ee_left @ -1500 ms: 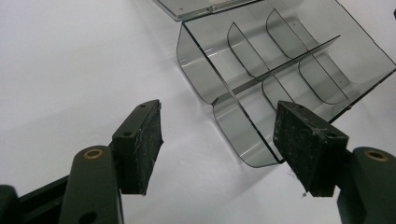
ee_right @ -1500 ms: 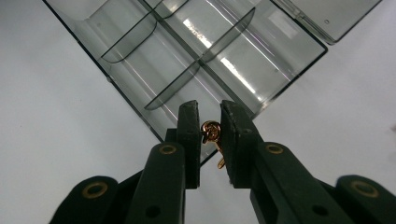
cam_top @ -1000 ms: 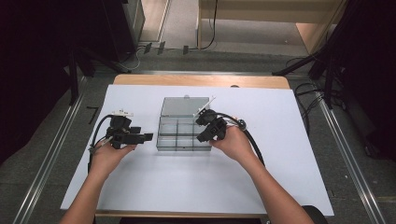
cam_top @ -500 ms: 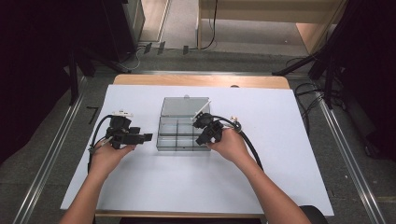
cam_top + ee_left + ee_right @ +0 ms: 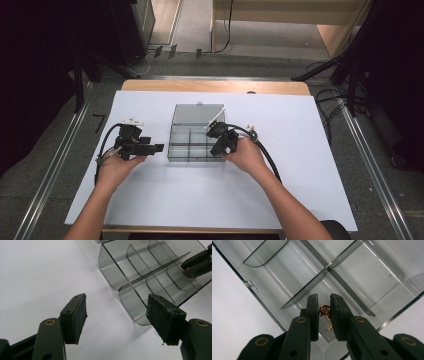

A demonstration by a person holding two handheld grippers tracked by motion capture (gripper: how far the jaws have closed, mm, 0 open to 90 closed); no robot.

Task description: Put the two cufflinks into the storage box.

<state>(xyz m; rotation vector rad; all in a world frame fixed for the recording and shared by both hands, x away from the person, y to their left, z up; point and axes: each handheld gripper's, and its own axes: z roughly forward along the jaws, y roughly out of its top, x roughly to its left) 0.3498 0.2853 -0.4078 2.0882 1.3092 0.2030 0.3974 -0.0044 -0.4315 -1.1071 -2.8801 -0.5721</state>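
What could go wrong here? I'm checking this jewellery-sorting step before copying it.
The right hand-held gripper pinches a small gold earring by a narrow margin over the clear divided box; it could slip and land in the wrong compartment. The box looks light and nothing steadies it: the left hand-held gripper is open beside it, so a bump could shove it.

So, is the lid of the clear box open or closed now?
Open. The high view shows the lid laid back behind the box, and the right gripper reaches into an uncovered compartment.
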